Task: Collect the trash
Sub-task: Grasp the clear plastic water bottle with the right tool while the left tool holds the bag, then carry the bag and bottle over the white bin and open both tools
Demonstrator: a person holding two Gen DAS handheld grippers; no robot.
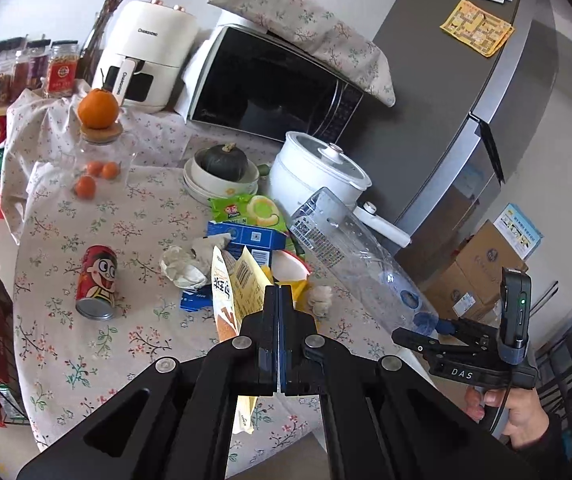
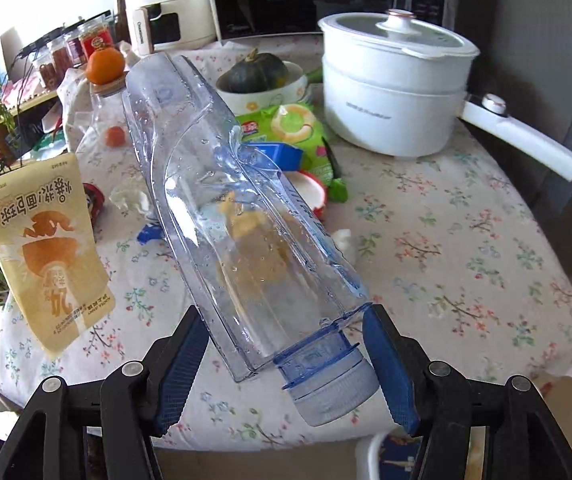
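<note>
Two pieces of trash are off the counter at this moment, one in each of my grippers. Far left on the floral cloth, I see a red can lying on its side, with a crumpled white tissue to its right. Next comes my left gripper, clenched flat on a yellow snack pouch; the right wrist view shows that pouch hanging above the counter's left edge. Just beyond the fingers lies a heap of more litter: a blue carton, a green snack wrapper and a small wad of paper. Farther back sit a bowl holding a dark squash and a white pot with its lid on. To the right, my right gripper is grasping a crushed clear plastic bottle near its neck, blue pads against either side, cap end toward the camera and the body angled up over the counter. A hand holds that gripper's grip at the near right.
</note>
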